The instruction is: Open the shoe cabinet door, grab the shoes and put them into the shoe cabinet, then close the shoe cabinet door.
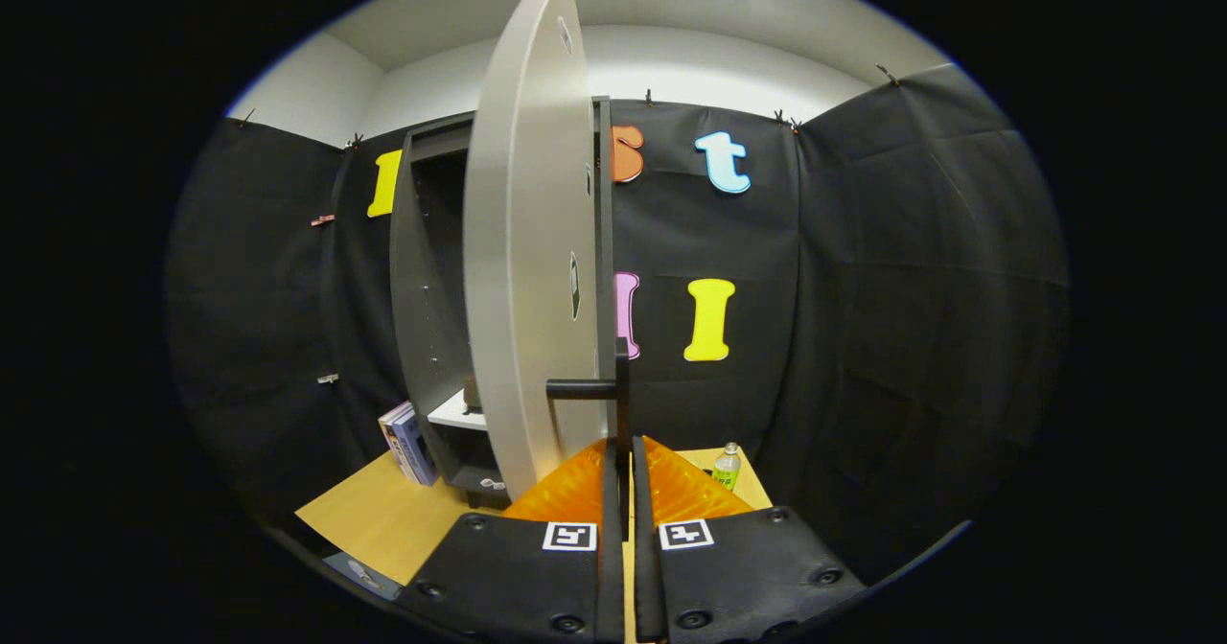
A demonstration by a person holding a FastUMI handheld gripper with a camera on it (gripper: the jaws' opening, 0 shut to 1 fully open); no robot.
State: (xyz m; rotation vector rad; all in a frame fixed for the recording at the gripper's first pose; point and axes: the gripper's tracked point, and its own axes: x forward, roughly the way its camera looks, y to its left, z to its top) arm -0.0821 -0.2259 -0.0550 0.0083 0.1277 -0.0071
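Door-opening step: the tongs (621, 476) are clenched on the dark handle (613, 387) of the shoe cabinet door (522, 241), which stands swung partly out from the cabinet (422, 270) on the desk (383, 519); next, probably, releasing to fetch the shoes.

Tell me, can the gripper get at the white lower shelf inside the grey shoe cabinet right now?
Probably not yet: the gripper is shut on the black door handle, and the pale open door stands between it and the white shelf.
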